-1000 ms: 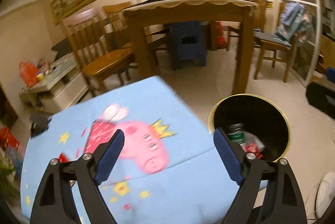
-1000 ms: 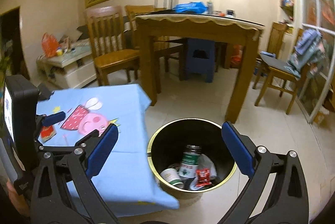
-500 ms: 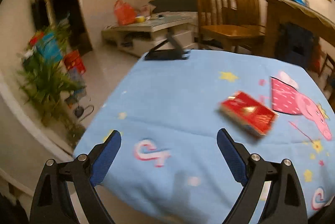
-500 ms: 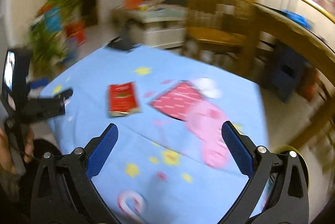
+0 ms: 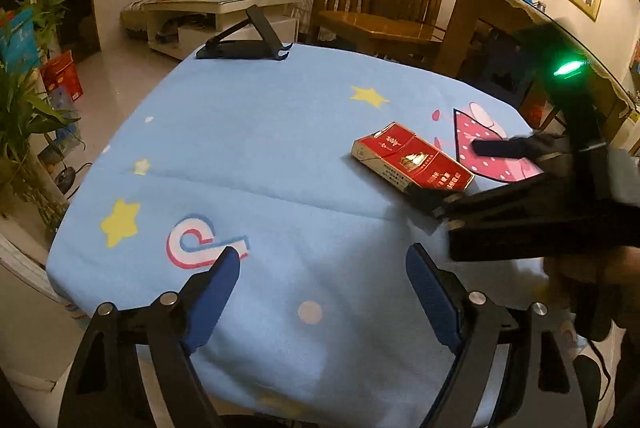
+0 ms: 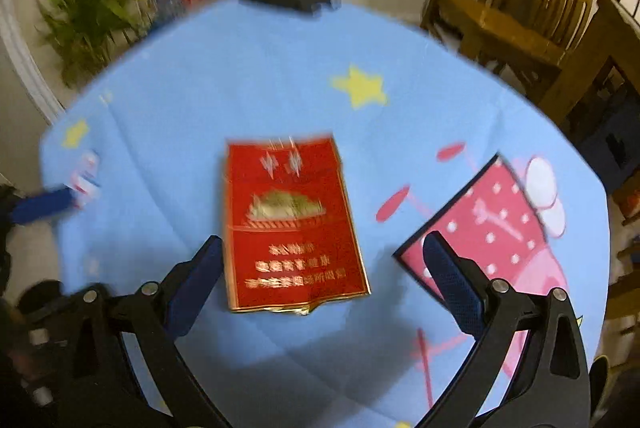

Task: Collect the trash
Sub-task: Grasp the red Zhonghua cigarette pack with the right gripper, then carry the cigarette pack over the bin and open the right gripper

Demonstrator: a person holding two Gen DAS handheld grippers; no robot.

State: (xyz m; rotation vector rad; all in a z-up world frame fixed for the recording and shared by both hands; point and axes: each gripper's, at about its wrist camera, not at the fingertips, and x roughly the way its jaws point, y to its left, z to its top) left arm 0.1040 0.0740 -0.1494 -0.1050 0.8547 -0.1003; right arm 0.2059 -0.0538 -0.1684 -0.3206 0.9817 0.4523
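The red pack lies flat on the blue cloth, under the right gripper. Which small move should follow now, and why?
Probably lower the right gripper a little further so its fingers come down on both long sides of the red pack. The jaws are closing but do not yet press it; the pack lies flat on the blue cloth, slightly toward the left finger. The left gripper has only cloth under it.

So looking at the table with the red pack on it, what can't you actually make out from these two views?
- Right wrist view: print on the red pack is smeared by motion blur.
- Left wrist view: the pack's near end is hidden by the right gripper, whose jaws are closing, not yet pressing on it.
- Black stand: blurred in the right wrist view.
- Blue tablecloth: near edge hidden behind the left gripper, jaws closing on nothing.
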